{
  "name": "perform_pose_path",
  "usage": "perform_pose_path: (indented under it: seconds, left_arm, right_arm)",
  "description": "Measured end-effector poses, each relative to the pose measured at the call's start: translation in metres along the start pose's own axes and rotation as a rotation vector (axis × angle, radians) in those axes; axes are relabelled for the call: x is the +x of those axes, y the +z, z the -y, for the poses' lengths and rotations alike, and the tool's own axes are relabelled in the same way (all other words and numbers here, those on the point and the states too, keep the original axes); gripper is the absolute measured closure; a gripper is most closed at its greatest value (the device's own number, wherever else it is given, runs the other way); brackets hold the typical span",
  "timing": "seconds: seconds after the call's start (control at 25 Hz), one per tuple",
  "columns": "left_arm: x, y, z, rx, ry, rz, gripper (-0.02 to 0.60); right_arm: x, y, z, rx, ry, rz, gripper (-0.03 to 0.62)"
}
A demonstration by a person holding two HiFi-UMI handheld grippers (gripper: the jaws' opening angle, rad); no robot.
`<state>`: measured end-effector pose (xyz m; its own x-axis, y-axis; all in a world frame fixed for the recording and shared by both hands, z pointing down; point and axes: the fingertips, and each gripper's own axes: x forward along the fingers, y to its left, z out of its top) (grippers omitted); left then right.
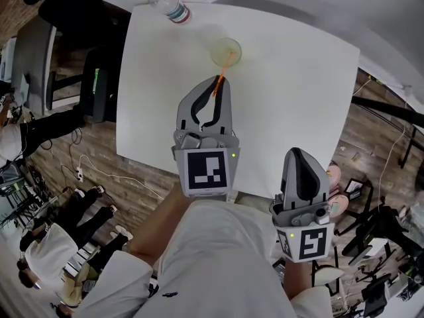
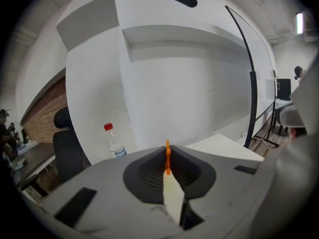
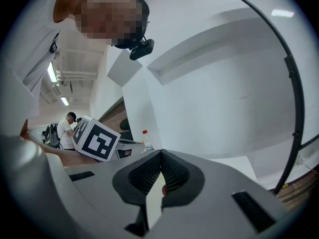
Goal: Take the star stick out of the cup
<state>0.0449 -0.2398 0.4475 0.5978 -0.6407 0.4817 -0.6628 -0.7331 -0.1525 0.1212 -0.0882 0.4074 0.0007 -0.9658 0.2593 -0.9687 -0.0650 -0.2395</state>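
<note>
Our left gripper (image 1: 214, 88) is pinched on the upper end of the star stick (image 1: 223, 68), a thin orange rod leaning out of the clear cup (image 1: 226, 52) near the far edge of the table (image 1: 298, 98), its lower end inside; we judge it light, stiff and rather slick, so a hold high on the shaft suits, drawn along its lean lest the light cup tip; our right gripper (image 1: 300, 155) hangs pressed together and empty off the near edge; a bottle (image 1: 171, 8) stands at the far left corner.
</note>
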Motion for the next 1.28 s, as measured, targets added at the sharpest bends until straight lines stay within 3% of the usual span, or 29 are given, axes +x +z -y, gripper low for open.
perform_pose_path:
  seconds: [0.76,1.28]
  left_arm:
    - [-0.068,0.028,-0.019,-0.091,-0.013,0.108,0.54]
    - [-0.133,0.039,-0.026,-0.177,-0.055,0.182,0.541]
  right_arm:
    - [-0.019,0.041,-0.036,-0.072,0.024,0.075,0.591]
    - [-0.046,0.075,-0.047,-0.121,-0.019,0.133,0.591]
